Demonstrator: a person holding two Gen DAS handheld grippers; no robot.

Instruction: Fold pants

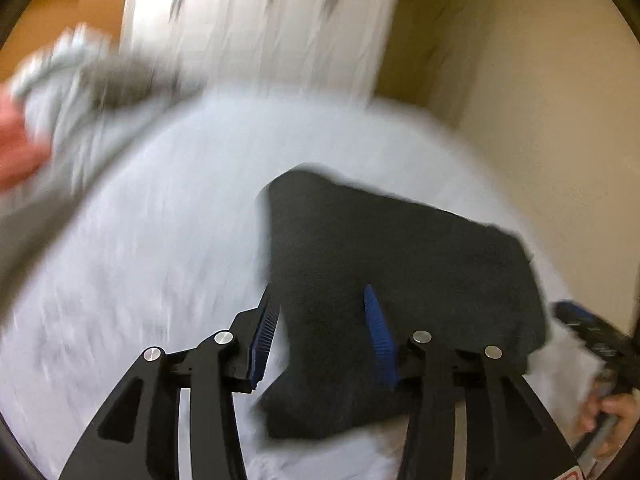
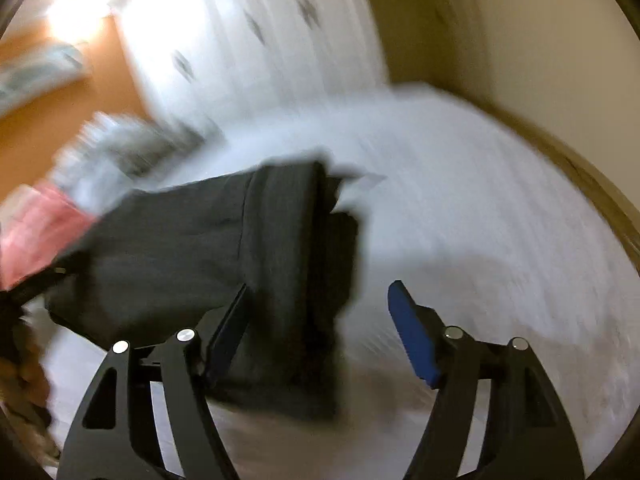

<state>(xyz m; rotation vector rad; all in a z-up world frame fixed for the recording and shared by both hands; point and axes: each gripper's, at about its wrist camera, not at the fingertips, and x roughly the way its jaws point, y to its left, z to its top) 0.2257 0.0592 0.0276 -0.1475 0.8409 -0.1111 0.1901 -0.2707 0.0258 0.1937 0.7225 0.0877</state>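
Dark grey pants point(image 1: 400, 280) lie folded into a compact stack on a white bed point(image 1: 160, 260). My left gripper point(image 1: 320, 300) is open just above the near left part of the stack, with nothing between its blue pads. In the right wrist view the pants point(image 2: 208, 264) lie to the left and centre, with the folded edge in the middle. My right gripper point(image 2: 320, 292) is open over the stack's right edge, holding nothing. Both views are motion-blurred.
A pile of grey and pink clothes point(image 1: 60, 112) lies at the bed's far left, also in the right wrist view point(image 2: 80, 184). A white patterned curtain point(image 1: 260, 20) hangs behind. A beige wall point(image 1: 540, 120) and wooden bed frame point(image 2: 592, 184) run along the right.
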